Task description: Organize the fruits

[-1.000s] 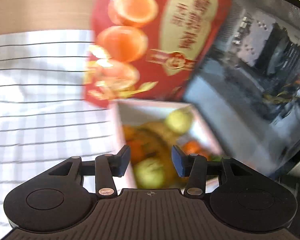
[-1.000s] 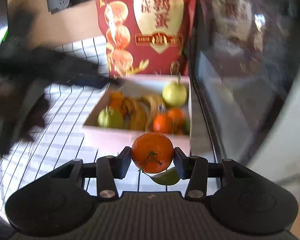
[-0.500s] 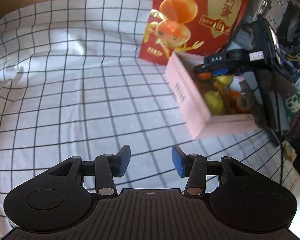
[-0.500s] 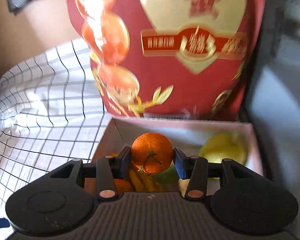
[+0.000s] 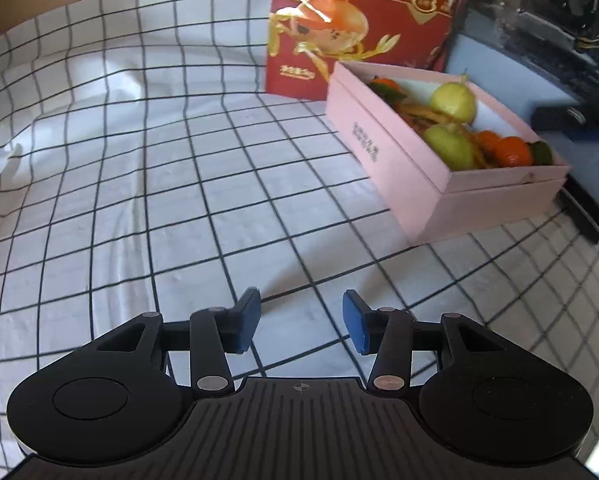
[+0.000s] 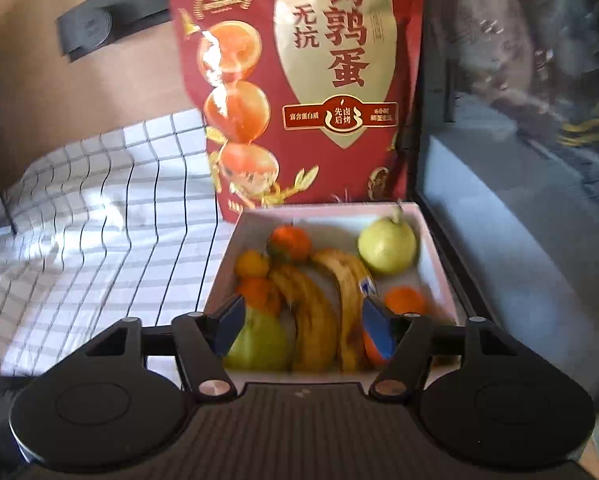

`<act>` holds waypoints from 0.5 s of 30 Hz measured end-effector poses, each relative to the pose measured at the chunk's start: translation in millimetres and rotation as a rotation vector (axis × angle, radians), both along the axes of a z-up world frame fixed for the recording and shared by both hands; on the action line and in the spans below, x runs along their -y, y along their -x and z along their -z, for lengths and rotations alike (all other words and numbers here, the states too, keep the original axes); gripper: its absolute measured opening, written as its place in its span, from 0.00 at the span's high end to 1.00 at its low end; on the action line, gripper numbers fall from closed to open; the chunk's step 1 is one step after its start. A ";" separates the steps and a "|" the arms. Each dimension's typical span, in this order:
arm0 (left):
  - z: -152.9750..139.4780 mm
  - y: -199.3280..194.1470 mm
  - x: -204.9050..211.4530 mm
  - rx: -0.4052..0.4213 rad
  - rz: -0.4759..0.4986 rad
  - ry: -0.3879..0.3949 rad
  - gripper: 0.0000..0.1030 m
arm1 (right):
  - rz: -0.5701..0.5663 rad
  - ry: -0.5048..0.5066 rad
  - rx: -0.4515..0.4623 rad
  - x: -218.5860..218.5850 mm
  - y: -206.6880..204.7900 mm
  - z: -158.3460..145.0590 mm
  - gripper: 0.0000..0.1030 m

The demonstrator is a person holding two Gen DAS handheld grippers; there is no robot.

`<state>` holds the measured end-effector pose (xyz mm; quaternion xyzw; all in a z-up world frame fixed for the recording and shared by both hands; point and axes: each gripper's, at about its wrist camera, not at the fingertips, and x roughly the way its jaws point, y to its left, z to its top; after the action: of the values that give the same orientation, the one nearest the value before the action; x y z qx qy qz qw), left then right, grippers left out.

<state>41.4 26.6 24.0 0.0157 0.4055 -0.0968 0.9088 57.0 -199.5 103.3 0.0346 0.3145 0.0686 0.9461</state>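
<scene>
My right hand-held gripper (image 6: 301, 330) hangs released over the pink fruit box (image 6: 433, 240), bananas (image 6: 319, 300) running toward 12 o'clock; my left hand-held gripper (image 5: 301, 326), released, sees the box at 2 o'clock.

pink box (image 5: 395, 152), red pouch (image 6: 319, 80), black-checked white cloth (image 5: 139, 184), possibly brownish bananas (image 6: 315, 312)

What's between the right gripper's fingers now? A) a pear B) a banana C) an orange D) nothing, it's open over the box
D: the right gripper is open and grips nothing; the bananas seen between its fingers lie below in the pink box.
</scene>
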 end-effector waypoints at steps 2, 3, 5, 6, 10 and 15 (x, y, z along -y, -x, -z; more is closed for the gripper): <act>2.4 5.8 3.2 0.024 -0.020 -0.019 0.52 | 0.004 0.030 -0.004 -5.6 16.6 7.3 0.27; 3.5 8.9 4.3 0.036 -0.031 -0.023 0.52 | 0.004 0.055 -0.014 -9.1 22.6 14.6 0.27; 5.9 16.6 10.0 0.070 -0.052 -0.033 0.50 | 0.005 0.081 -0.024 -11.4 31.8 28.0 0.27; 6.8 20.2 15.1 0.088 -0.060 -0.045 0.50 | -0.003 0.086 -0.036 -12.6 32.6 37.3 0.27; 6.0 28.4 36.5 0.112 -0.087 -0.023 0.43 | -0.028 0.063 -0.126 -9.2 26.4 72.2 0.27; 8.3 31.3 61.7 0.152 -0.136 -0.035 0.41 | -0.006 0.084 -0.115 1.7 26.4 94.6 0.21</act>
<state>10.1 -35.0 15.7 0.0114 0.3370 -0.0264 0.9411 30.6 -201.2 8.7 -0.0022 0.3709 0.0564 0.9269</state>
